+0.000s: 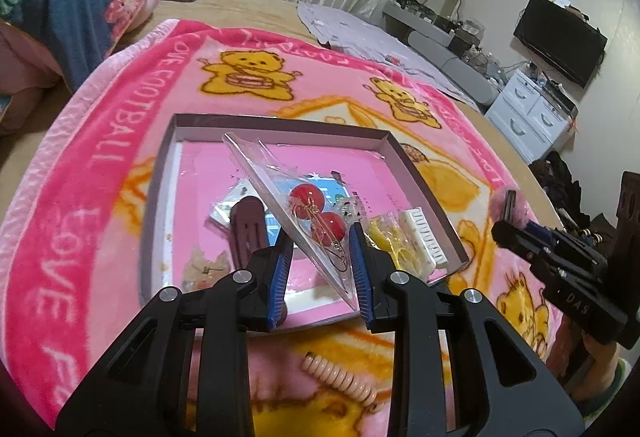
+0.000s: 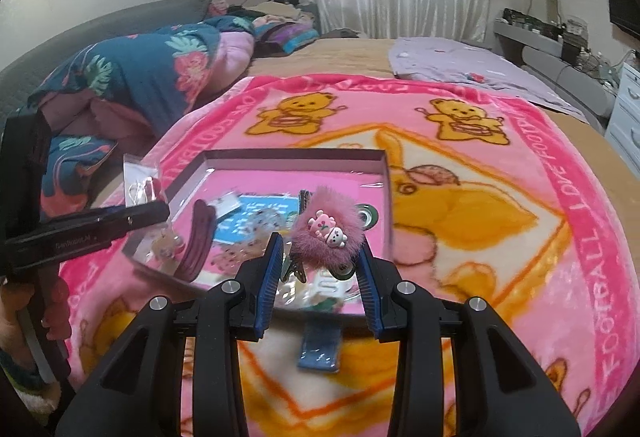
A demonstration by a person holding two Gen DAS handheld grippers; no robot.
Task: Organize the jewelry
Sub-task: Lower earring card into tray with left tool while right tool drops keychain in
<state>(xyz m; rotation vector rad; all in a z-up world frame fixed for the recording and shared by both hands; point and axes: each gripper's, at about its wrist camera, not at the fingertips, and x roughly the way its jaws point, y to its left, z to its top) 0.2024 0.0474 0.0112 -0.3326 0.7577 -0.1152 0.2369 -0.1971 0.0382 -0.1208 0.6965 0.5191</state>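
Observation:
A shallow box (image 1: 160, 165) with a pink floor lies on a pink bear blanket and holds several hair clips and packets. My left gripper (image 1: 322, 237) is shut on a clear packet with red ball earrings (image 1: 316, 213) and holds it tilted above the box. My right gripper (image 2: 320, 249) is shut on a fluffy pink hair clip (image 2: 326, 235) with a small cartoon charm, above the box's near right part (image 2: 386, 173). The right gripper also shows in the left wrist view (image 1: 506, 215). The left gripper shows in the right wrist view (image 2: 160, 213).
A dark red clip (image 1: 248, 233), a white comb clip (image 1: 428, 237) and yellow items (image 1: 390, 239) lie in the box. A pink coiled hair tie (image 1: 340, 383) and a blue clip (image 2: 320, 351) lie on the blanket in front of it. A folded quilt (image 1: 72, 5) lies at the left.

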